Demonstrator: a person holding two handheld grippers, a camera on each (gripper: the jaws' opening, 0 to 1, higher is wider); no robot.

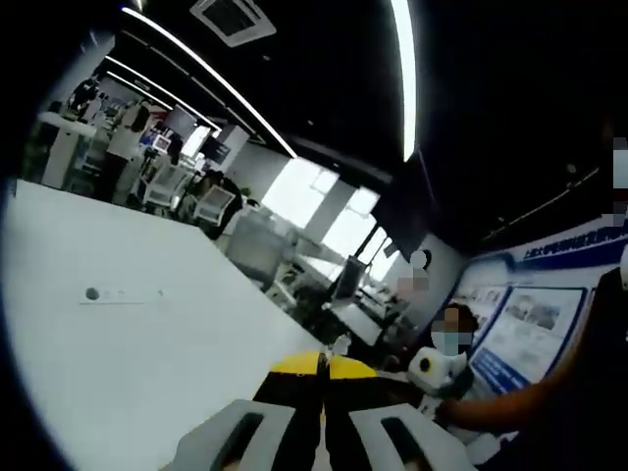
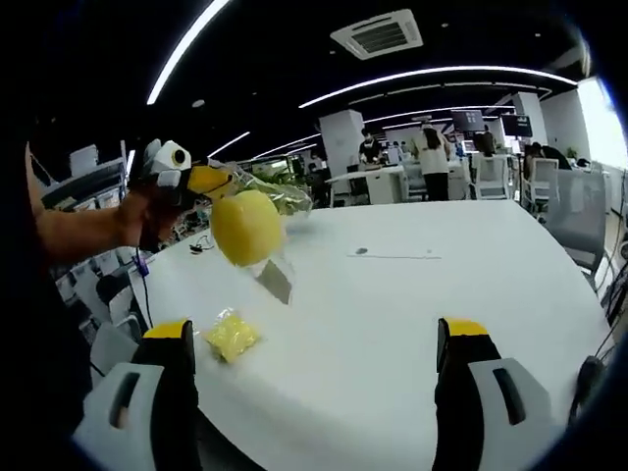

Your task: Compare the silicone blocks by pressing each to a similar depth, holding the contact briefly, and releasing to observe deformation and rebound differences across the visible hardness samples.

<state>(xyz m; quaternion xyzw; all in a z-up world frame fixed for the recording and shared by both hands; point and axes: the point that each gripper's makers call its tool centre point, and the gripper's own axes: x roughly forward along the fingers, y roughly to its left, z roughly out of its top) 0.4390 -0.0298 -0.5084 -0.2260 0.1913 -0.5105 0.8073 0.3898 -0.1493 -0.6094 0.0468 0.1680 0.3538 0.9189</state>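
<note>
In the right gripper view, my left gripper (image 2: pixel 208 181) comes in from the left, held by a person's hand (image 2: pixel 137 218). It is shut on the top of a clear plastic bag (image 2: pixel 277 281) that hangs above the white table (image 2: pixel 392 324). A yellow silicone block (image 2: pixel 245 227) sits inside the bag. A smaller pale-yellow block (image 2: pixel 233 337) lies on the table close to my right gripper's left jaw. My right gripper (image 2: pixel 314 339) is open, low over the table's near edge, with nothing between its jaws. In the left gripper view, my left gripper (image 1: pixel 322 367) has its yellow tips pressed together.
The white table (image 1: pixel 128 353) stretches wide, with a small dark mark (image 2: pixel 361 251) and a thin line near its middle. Office chairs (image 2: pixel 574 211), desks and standing people (image 2: pixel 432 157) lie beyond the far edge. A poster wall (image 1: pixel 535 329) and a seated person (image 1: pixel 449 339) are off the table's end.
</note>
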